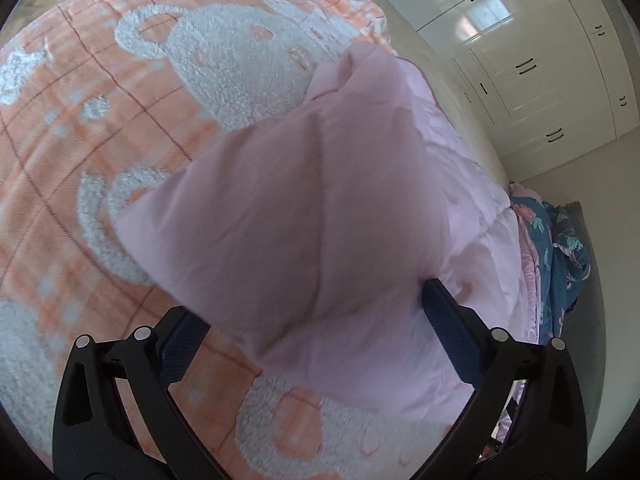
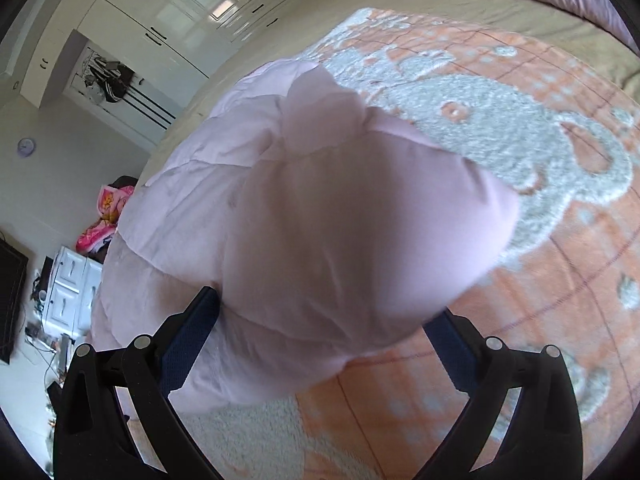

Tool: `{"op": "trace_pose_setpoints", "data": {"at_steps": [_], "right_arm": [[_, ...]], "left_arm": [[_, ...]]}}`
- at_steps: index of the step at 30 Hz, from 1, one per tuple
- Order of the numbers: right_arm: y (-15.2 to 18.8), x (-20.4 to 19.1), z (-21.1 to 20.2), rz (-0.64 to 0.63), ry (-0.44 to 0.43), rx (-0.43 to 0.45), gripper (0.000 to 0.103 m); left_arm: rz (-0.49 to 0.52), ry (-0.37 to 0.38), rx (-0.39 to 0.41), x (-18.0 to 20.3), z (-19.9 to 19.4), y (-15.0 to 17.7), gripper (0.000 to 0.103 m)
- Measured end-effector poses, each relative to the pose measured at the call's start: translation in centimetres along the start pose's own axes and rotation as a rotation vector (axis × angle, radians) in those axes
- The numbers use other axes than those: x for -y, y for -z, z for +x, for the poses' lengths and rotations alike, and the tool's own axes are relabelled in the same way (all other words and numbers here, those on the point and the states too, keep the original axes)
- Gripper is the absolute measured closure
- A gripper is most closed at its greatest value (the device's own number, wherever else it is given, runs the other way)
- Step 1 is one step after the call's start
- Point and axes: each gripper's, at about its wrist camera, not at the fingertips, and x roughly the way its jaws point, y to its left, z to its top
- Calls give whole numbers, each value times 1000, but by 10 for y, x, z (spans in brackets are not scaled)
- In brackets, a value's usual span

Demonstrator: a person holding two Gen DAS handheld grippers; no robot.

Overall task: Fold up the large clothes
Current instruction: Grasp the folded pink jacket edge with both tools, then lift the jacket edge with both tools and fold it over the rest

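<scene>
Left wrist view: the left gripper (image 1: 316, 312) pinches a thick fold of the pink padded garment (image 1: 304, 208) at frame centre, above the orange bear-pattern blanket (image 1: 100, 128).

Right wrist view: the right gripper (image 2: 320, 316) likewise pinches the garment (image 2: 320, 216) at centre; white wardrobe (image 2: 168, 12) upper left.

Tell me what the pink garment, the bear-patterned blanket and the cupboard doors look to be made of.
Pink garment: looks like a padded, quilted jacket in smooth matte woven fabric; stitched seams and puffy panels show.
Bear-patterned blanket: plush fleece or terry, judging by the fuzzy raised pile on the white bears.
Cupboard doors: glossy white panels, probably lacquered board; they mirror a window. The core is not visible.
</scene>
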Motion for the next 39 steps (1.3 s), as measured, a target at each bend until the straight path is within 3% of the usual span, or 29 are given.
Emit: {"op": "trace_pose_setpoints", "data": {"at_steps": [9, 17, 29, 32, 37, 39], "right_arm": [[-2, 2, 17, 39, -55, 6, 4], [-6, -6, 27, -10, -55, 12, 6], [-2, -18, 21, -87, -98, 25, 43], [-1, -26, 17, -125, -90, 31, 52], [0, -53, 3, -251, -50, 58, 66], [2, -64, -4, -292, -36, 75, 69]], "left_arm": [[-38, 28, 5, -3, 17, -5, 8], [-30, 40, 25, 2, 27, -8, 8], [-2, 49, 55, 6, 29, -8, 10], [28, 46, 76, 12, 25, -7, 23], [141, 29, 122, 36, 10, -7, 65], [184, 32, 158, 46, -3, -5, 72]]}}
